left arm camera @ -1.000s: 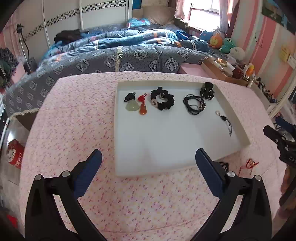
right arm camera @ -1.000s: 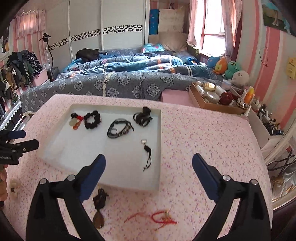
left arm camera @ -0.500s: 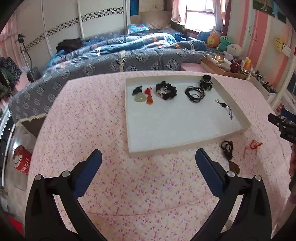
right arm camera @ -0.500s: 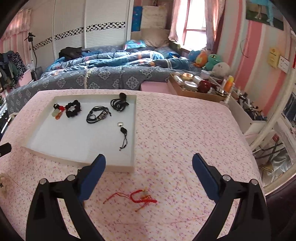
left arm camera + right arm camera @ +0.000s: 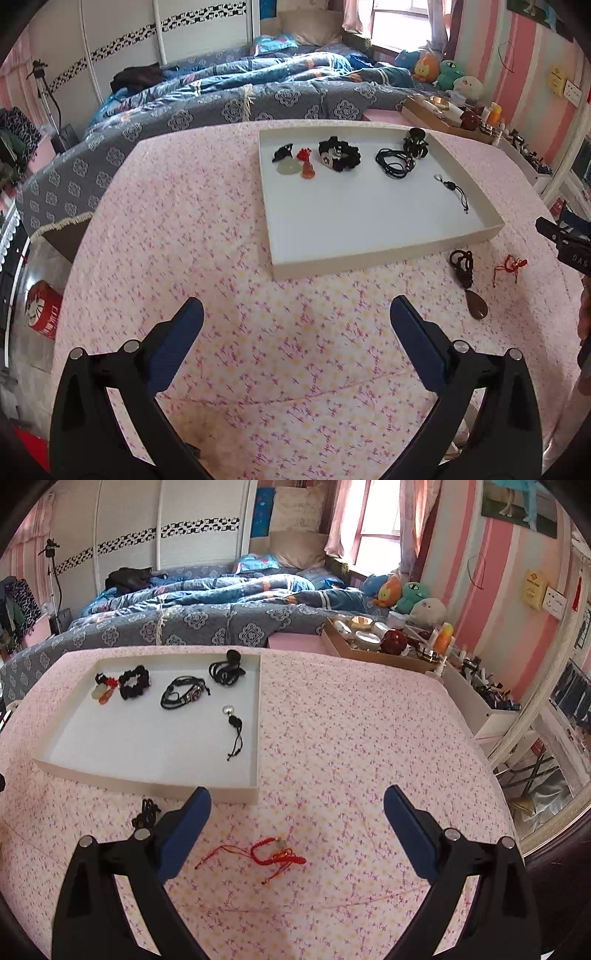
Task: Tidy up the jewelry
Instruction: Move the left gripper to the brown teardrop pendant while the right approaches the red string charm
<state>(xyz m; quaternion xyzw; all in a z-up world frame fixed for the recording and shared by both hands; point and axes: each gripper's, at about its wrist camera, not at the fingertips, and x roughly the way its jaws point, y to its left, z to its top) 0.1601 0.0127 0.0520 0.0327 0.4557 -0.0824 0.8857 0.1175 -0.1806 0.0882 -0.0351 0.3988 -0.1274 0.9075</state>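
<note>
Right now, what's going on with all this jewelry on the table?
A person is sorting jewelry into a white tray on a pink floral tablecloth. Several pieces already lie in the tray, mostly along its far side. Two remain outside it: a red cord bracelet and a dark corded pendant. The left gripper and right gripper are both open and hold nothing; the bracelet lies in front of the right one.

Surface [image 5: 207,229] under pink floral cloth is carrying white tray [image 5: 384,254]. Brown pendant on black cord [image 5: 469,284] is lying on cloth just in front of tray; red cord bracelet [image 5: 275,853] is lying near it, under my right claw [image 5: 297,812].
</note>
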